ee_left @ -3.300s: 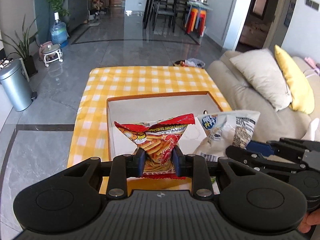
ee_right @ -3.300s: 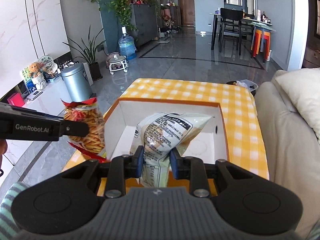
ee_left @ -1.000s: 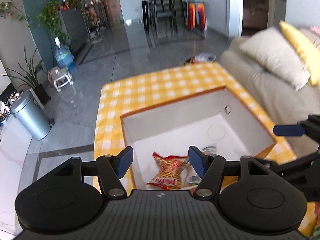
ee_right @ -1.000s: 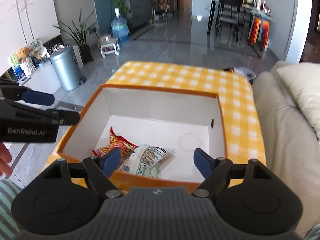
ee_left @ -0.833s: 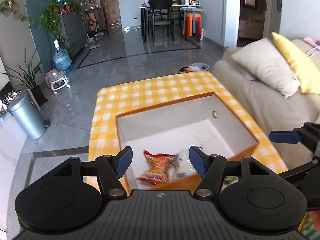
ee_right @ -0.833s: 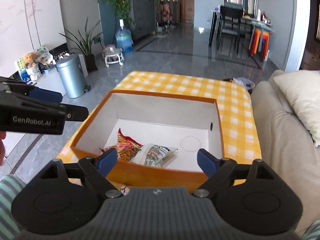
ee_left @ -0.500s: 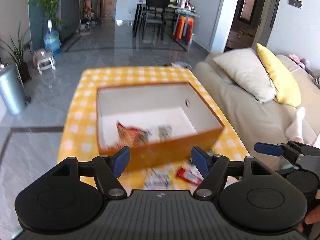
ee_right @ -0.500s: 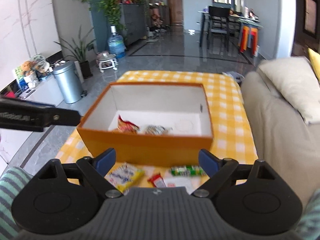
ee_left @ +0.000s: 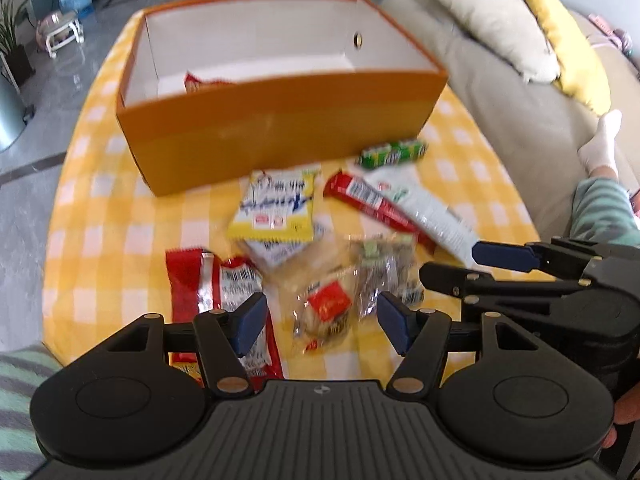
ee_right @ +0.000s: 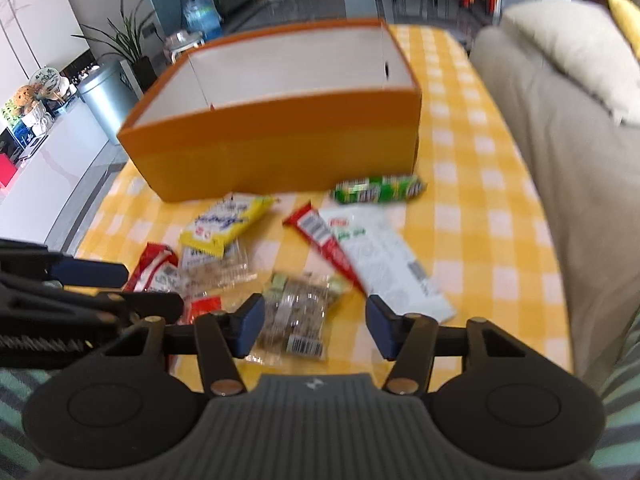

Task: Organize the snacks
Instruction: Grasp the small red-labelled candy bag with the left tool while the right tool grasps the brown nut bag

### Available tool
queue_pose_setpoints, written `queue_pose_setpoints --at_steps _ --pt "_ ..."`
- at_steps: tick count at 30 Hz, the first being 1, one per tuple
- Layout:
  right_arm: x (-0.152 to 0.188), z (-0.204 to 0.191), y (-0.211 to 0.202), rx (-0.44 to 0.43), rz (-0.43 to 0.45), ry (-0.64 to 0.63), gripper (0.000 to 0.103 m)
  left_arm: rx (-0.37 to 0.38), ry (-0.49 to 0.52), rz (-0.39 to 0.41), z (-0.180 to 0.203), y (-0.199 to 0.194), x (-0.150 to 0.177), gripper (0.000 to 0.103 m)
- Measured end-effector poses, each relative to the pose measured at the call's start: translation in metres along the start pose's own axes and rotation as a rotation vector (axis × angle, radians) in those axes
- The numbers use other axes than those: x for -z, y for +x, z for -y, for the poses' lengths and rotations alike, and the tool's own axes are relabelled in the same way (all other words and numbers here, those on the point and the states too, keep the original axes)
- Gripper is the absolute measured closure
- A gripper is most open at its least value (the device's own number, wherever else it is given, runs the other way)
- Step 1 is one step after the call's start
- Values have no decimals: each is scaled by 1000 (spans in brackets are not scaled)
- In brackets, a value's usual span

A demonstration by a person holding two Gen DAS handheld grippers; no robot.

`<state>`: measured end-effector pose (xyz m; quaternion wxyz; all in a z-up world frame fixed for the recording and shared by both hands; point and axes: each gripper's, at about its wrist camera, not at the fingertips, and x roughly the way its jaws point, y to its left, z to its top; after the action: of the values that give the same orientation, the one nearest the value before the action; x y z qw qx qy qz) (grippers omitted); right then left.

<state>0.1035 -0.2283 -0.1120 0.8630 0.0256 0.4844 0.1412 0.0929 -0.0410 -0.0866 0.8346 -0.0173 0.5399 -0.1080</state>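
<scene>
- My left claw (ee_left: 318, 322) has its fingers spread apart, empty, over a clear packet with a red label (ee_left: 324, 312) on the near side of the orange box (ee_left: 280, 128).
- My right claw (ee_right: 316, 322) is also spread apart and empty, above a clear packet of brownish snacks (ee_right: 298, 316), likewise nearer to me than the box.
- Left of that pile, still short of the box, I see a red wrapper (ee_left: 216, 292) lying flat on the yellow-checked counter (ee_left: 112, 216).
- Closer to the box lies a yellow packet (ee_left: 276, 208), with a long red bar (ee_left: 368, 200) and a white packet (ee_left: 424, 212) to its right.
- A green roll of sweets (ee_left: 394, 153) lies just beside the box's near wall, at its right corner.
- Inside the box, by its left wall, I can see the top of a red snack bag (ee_left: 200, 82); motion blur hides the rest.
- Right of the box is a beige sofa (ee_left: 480, 64) with cushions.
</scene>
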Motion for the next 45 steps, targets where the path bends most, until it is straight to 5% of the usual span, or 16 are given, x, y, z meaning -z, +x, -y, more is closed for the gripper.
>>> queue_pose_setpoints --at_steps 10,18,22,33,36,38,45 --pt "-1 15 39 -83 -113 106 55 -14 -11 -75 -5 28 1 33" --pt "-1 23 63 -146 -172 157 56 64 -109 -122 -17 39 -1 32" --pt "-2 25 69 -178 -182 171 68 64 -101 -134 -18 44 -2 32" --pt "0 24 59 -114 -176 118 77 5 -2 -148 -7 62 1 33" --pt "0 29 60 -125 -186 140 77 6 4 -155 -6 66 2 41" --pt "1 30 61 -130 -194 151 77 27 -7 -154 -6 67 4 57" --pt "2 21 59 -107 -184 100 79 49 -34 -159 -8 64 6 61"
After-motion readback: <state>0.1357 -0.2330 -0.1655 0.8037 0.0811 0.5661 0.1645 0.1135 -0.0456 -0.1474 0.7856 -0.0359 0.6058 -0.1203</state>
